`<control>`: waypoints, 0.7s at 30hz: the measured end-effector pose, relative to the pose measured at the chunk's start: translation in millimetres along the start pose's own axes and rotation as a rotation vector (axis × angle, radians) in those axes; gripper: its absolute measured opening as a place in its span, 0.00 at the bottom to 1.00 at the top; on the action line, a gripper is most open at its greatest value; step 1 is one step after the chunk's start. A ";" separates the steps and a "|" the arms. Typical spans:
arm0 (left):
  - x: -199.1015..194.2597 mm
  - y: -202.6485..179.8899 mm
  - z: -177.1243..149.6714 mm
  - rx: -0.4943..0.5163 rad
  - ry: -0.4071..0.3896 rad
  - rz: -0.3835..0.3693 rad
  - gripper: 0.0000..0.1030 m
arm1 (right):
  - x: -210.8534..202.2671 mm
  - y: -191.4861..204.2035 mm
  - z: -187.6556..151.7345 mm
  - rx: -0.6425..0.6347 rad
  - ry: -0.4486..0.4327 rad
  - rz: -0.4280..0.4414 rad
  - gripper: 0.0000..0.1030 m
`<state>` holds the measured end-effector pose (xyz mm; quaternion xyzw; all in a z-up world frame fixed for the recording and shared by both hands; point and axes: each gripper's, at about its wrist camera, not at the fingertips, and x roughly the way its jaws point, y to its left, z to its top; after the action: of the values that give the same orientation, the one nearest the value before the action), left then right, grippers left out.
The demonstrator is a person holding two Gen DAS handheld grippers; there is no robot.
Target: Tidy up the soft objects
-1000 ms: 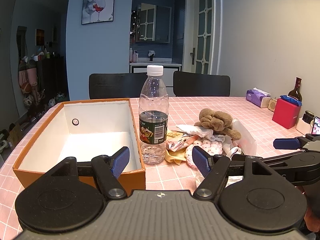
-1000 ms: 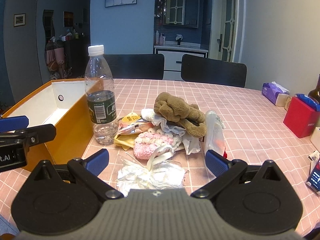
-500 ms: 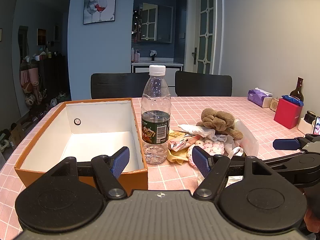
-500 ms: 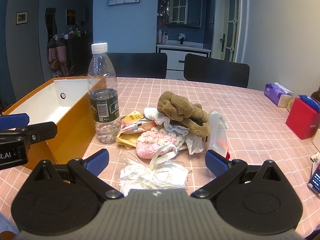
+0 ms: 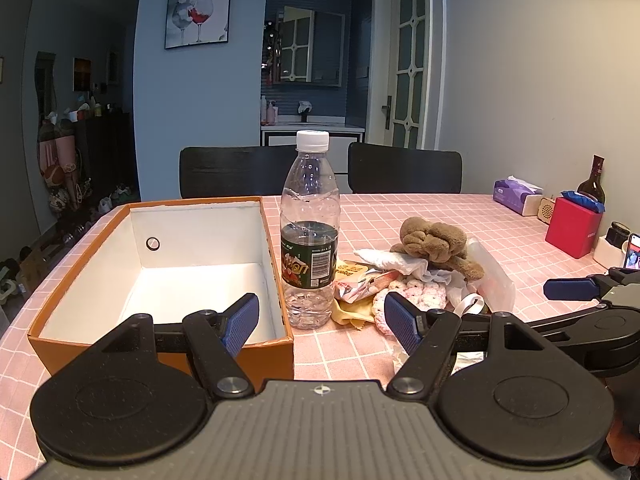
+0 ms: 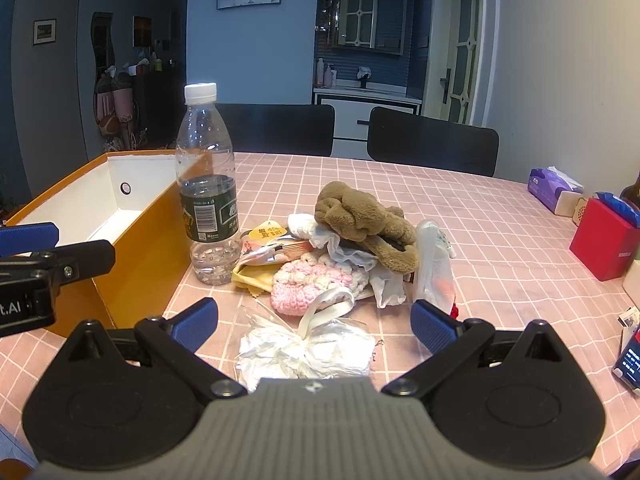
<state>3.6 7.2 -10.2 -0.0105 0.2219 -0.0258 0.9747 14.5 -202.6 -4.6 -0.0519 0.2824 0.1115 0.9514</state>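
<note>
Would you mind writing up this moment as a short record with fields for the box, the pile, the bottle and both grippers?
box: orange box, open, white inside, nothing visible in it
bottle: water bottle, upright, capped, beside the box
pile: brown plush on top; pink knit piece; snack packet; white plastic bundle nearest
left gripper: open, holding nothing
right gripper: open, around the bundle, not gripping
surface: pink checked tablecloth
</note>
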 end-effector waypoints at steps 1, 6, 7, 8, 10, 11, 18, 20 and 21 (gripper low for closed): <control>0.0 0.0 0.1 0.000 0.000 0.000 0.82 | 0.0 0.6 0.0 -0.001 0.000 -0.001 0.97; 2.1 -5.2 1.1 0.014 0.003 -0.038 0.81 | 3.1 -2.8 -0.3 0.008 0.001 0.010 0.97; 3.8 -7.5 1.2 0.023 0.006 -0.059 0.76 | 5.6 -6.1 -0.5 0.012 0.002 0.016 0.97; 5.4 -9.7 0.7 0.033 0.010 -0.073 0.70 | 8.0 -10.1 -1.0 0.016 0.002 0.021 0.97; 9.5 -17.7 -0.1 0.065 0.008 -0.102 0.66 | 14.1 -17.9 -1.9 0.013 0.011 0.021 0.88; 10.3 -20.9 -1.2 0.080 0.007 -0.116 0.61 | 18.7 -22.3 -2.0 0.013 0.030 0.013 0.80; 33.7 -49.7 -9.5 0.161 0.053 -0.308 0.57 | 44.6 -55.7 -14.8 0.093 0.148 0.015 0.54; 44.2 -59.0 -15.0 0.212 0.073 -0.363 0.63 | 47.6 -61.3 -19.0 0.103 0.166 0.012 0.48; 50.2 -64.5 -18.3 0.253 0.085 -0.386 0.67 | 48.8 -63.8 -21.3 0.110 0.171 0.012 0.45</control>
<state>37.9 -60.2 -46.3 0.0707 0.2516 -0.2397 0.9350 58.5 -259.0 -46.9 -0.0072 0.3686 0.0967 0.9245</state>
